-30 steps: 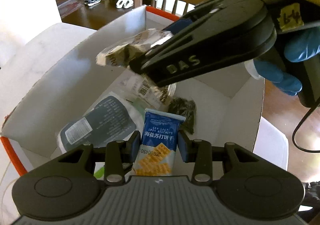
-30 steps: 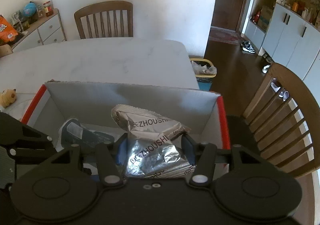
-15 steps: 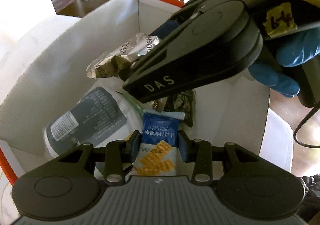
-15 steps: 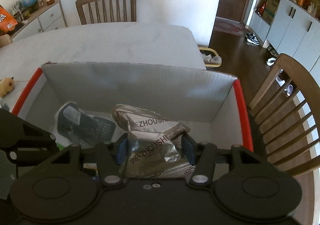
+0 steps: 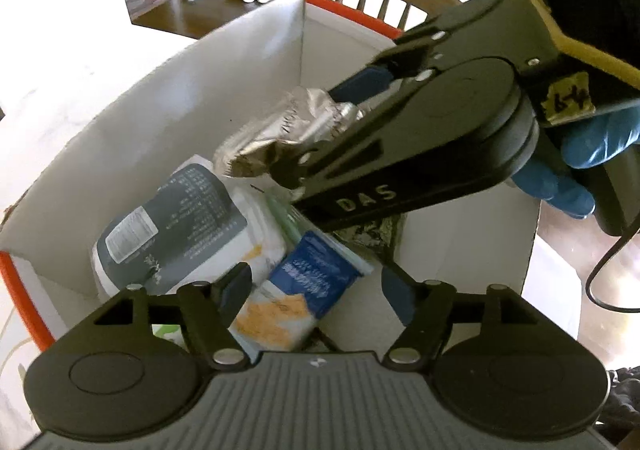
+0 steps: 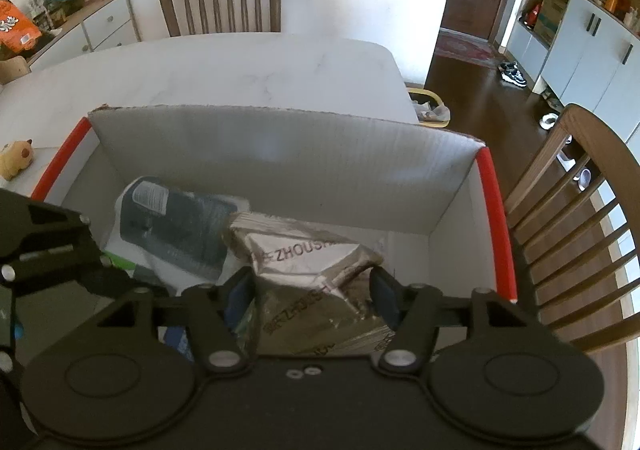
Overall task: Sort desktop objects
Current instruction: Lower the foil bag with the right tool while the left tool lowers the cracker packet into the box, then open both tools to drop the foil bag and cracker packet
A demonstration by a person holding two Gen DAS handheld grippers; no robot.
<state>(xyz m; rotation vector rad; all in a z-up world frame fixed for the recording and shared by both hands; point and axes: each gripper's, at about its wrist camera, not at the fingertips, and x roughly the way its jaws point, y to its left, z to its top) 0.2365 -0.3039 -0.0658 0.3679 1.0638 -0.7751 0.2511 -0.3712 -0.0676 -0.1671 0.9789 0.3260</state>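
Working over the red-edged white box (image 5: pixel 160 122), from its left side across. Keeping a dark grey and white pouch (image 5: pixel 176 226) lying against the left wall, already dropped in. Next to it, spreading the left gripper (image 5: pixel 315 282) wide, having just been opening it, and letting go of the blue cracker packet (image 5: pixel 308 270): tilted between the fingers, no longer pinched, sinking onto the pile in the box.

Further right, reaching in from above with the right gripper (image 6: pixel 310 284), steered by a blue-gloved hand (image 5: pixel 592 154). Having just been opening this one too, though less widely. Leaving the crumpled silver snack bag (image 6: pixel 304 250) between the pads, apparently no longer squeezing it, and settling it on the packets below, near the box's middle.

Judging progress: getting well along, with at least four packets inside the box and both current ones being released there. Still seeing a small yellow plush toy (image 6: pixel 14 158) out on the marble table (image 6: pixel 240 66), left of the box, probably waiting to be sorted. Not being able to tell what else is left outside these views.
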